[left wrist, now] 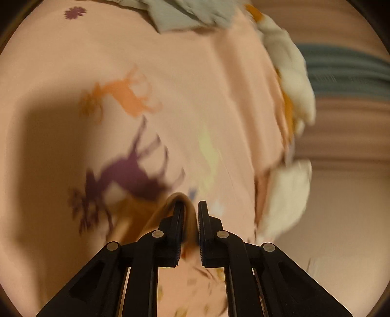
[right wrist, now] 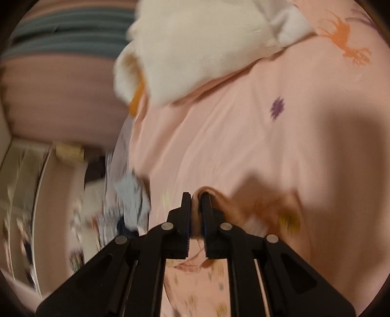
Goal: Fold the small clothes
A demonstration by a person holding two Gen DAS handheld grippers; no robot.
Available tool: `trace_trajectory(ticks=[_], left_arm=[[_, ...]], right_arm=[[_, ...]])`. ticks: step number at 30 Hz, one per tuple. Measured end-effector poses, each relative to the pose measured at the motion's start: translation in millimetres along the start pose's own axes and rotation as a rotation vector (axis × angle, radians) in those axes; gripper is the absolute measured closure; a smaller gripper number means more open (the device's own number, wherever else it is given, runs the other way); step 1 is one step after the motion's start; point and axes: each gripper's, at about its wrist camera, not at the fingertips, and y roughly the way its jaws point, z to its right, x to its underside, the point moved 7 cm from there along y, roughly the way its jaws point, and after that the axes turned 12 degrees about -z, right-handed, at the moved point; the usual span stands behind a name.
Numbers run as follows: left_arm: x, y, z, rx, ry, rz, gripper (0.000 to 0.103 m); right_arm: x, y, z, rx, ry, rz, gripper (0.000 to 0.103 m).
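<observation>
Motion blur smears the striped clutter (right wrist: 126, 207) past the bed's left edge (unidentifiable); the grey cloth (left wrist: 185, 12) is cut off by the frame's top.

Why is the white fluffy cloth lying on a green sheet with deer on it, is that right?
Not quite: the sheet is pink, not green. The right wrist view shows the white cloth lying on it, with an orange deer printed beside it.

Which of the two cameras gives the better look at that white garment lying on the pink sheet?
The right wrist view: the white garment fills the top of the picture, its folds and orange trim fairly clear. The left wrist view catches it only edge-on and blurred, strung along the sheet's right side.
</observation>
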Motion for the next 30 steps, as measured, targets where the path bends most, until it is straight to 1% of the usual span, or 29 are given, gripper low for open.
trace_trajectory(ticks=[2,3,4,5,7,9,10,11,12,13,14,15,16,17,19,21,22,23,24,26,28,30], left_arm=[[-12,0,-1,-0.002,-0.026,0.015,0.097],[-17,-2,-2,0.018,-0.04,0.024,0.097],[-19,-5,-2,0.02,-0.04,0.031,0.097],[-23,-10,-2,0.002,-0.03,0.045,0.097],[-25,-20,-2,-0.06,0.019,0.075,0.097],[-21,-26,-2,-0.082,0.073,0.083,0.097],[-16,-30,0,-0.1,0.118,0.082,0.097],[-10,-30,1,-0.127,0.161,0.075,0.097],[-1,-29,4,-0.193,0.235,0.064,0.097],[7,-28,6,-0.248,0.298,0.055,0.097],[21,-23,9,-0.303,0.38,0.035,0.097],[39,-15,12,-0.348,0.464,0.01,0.097],[57,-8,13,-0.377,0.531,-0.016,0.097],[70,-2,13,-0.389,0.574,-0.035,0.097],[101,9,12,-0.394,0.656,-0.075,0.097],[129,18,6,-0.427,0.736,-0.103,0.097],[141,22,3,-0.453,0.778,-0.118,0.097],[150,26,-1,-0.475,0.805,-0.129,0.097],[161,30,-8,-0.506,0.836,-0.147,0.097],[173,35,-20,-0.552,0.862,-0.167,0.097],[183,33,-30,-0.549,0.855,-0.19,0.097],[191,29,-37,-0.546,0.853,-0.209,0.097]], right_arm=[[-14,3,13,0.024,0.053,0.046,0.076],[-19,2,18,0.008,0.068,0.063,0.074],[-21,1,18,0.006,0.072,0.071,0.072],[-23,-4,21,0.001,0.073,0.095,0.068],[-23,-16,21,-0.011,0.058,0.129,0.067],[-17,-24,16,0.009,0.002,0.141,0.067],[-11,-26,9,0.032,-0.047,0.134,0.068],[-3,-28,1,0.067,-0.121,0.106,0.068],[9,-27,-8,0.123,-0.206,0.068,0.069],[18,-22,-14,0.164,-0.26,0.051,0.073],[34,-18,-23,0.231,-0.359,0.016,0.079],[45,-14,-27,0.279,-0.415,-0.007,0.081],[60,-11,-30,0.332,-0.476,-0.032,0.083],[78,-7,-33,0.379,-0.548,-0.058,0.085],[102,-3,-31,0.467,-0.643,-0.077,0.086],[129,2,-23,0.557,-0.734,-0.112,0.088],[135,3,-20,0.589,-0.754,-0.123,0.088],[150,4,-12,0.636,-0.791,-0.147,0.089],[152,4,-4,0.653,-0.803,-0.168,0.089],[165,5,21,0.744,-0.82,-0.22,0.092],[171,-1,31,0.743,-0.806,-0.221,0.092],[175,-6,37,0.738,-0.767,-0.248,0.092]])
